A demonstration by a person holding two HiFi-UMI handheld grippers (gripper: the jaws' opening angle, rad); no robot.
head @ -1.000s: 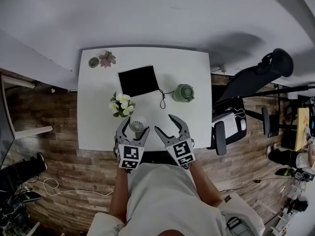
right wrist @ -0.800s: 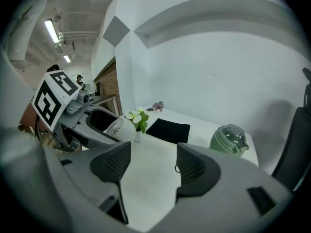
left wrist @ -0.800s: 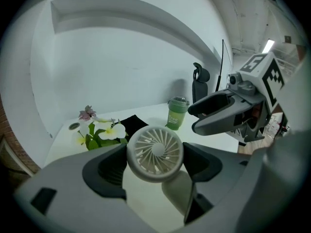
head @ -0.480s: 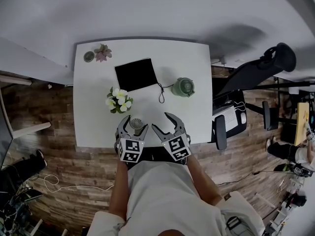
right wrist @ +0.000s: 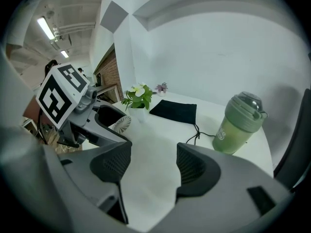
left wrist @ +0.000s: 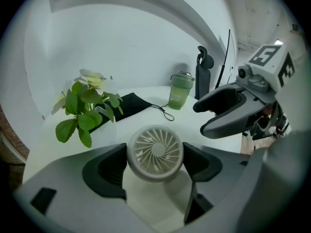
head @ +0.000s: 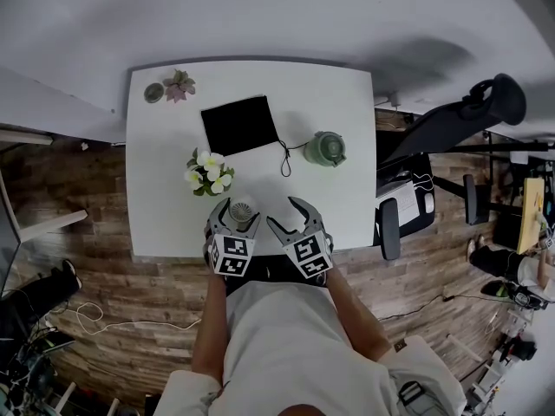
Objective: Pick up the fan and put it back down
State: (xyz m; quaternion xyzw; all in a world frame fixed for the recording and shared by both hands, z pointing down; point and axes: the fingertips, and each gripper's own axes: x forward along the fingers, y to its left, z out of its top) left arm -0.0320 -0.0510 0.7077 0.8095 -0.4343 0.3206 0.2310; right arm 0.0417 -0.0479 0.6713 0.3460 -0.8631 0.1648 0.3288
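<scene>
A small white desk fan (head: 242, 210) with a round grille sits between the jaws of my left gripper (head: 241, 212), near the front edge of the white table (head: 338, 102). In the left gripper view both pads press the sides of the fan's head (left wrist: 155, 152); its white stand hangs below, and whether it touches the table is hidden. My right gripper (head: 284, 213) hovers just right of it, open, with only bare tabletop between its pads (right wrist: 153, 166). The fan (right wrist: 119, 124) also shows at the left of the right gripper view.
A potted plant with white flowers (head: 209, 176) stands just behind the fan. Farther back lie a black pouch (head: 240, 124) with a cord and a green bottle (head: 327, 148). A small succulent (head: 179, 85) sits at the far left corner. An office chair (head: 408, 224) stands to the right.
Both grippers have come down toward the tabletop, side by side. The fan has stayed between the left jaws throughout.
</scene>
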